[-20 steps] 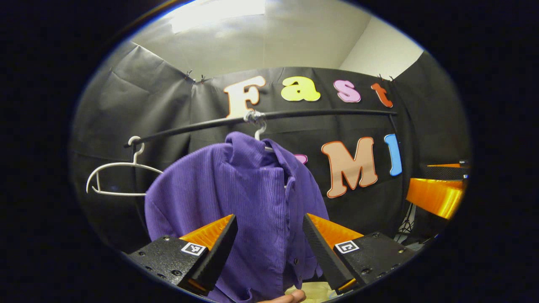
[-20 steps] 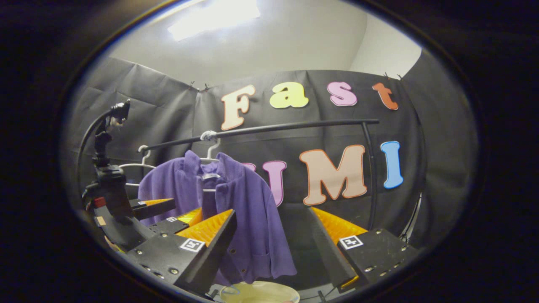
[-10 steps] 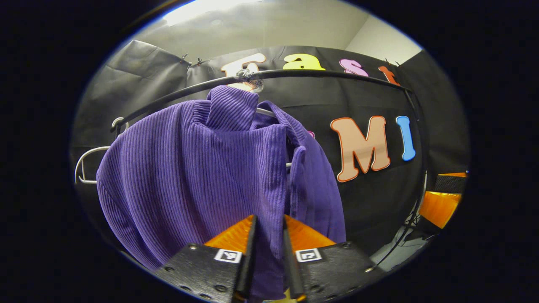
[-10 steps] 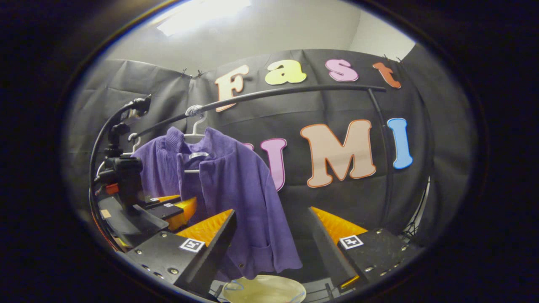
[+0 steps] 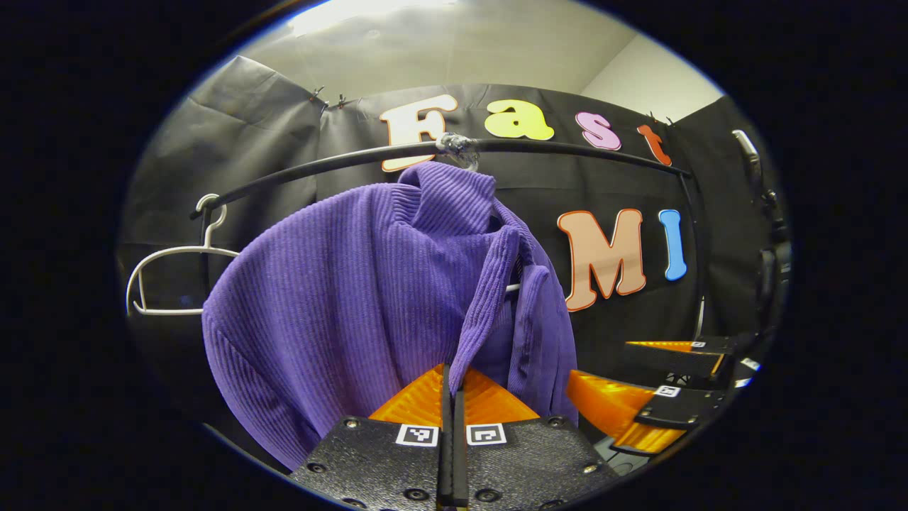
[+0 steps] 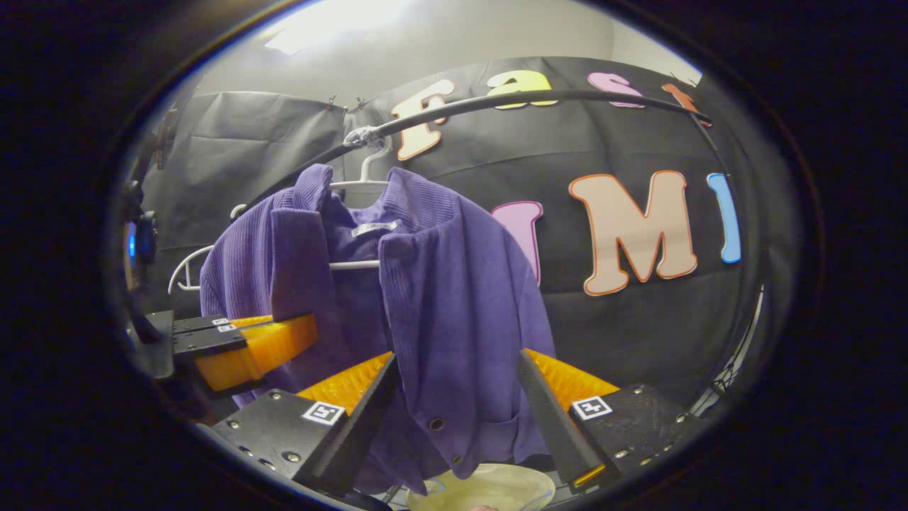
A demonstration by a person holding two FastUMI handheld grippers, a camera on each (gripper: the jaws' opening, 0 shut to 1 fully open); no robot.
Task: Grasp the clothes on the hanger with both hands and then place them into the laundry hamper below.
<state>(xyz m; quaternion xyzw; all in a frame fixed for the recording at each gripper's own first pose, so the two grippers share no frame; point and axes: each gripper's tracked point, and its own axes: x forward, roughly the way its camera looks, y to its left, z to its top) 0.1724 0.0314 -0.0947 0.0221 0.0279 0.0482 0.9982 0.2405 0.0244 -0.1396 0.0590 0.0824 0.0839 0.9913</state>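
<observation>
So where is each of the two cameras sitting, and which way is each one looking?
Left gripper view: rides the left gripper, looks forward at the purple shirt; its own fingers pinch the placket edge.
Right gripper view: rides the right gripper, faces the shirt front; fingers spread apart around it, hamper below.
Shared: shirt, rail, spare hanger, each other's gripper.

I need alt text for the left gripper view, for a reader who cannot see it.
The left gripper, shut, pinches the front edge of a purple corduroy shirt hanging from a black rail. An empty white hanger hangs at left; the right gripper is at right.
</observation>
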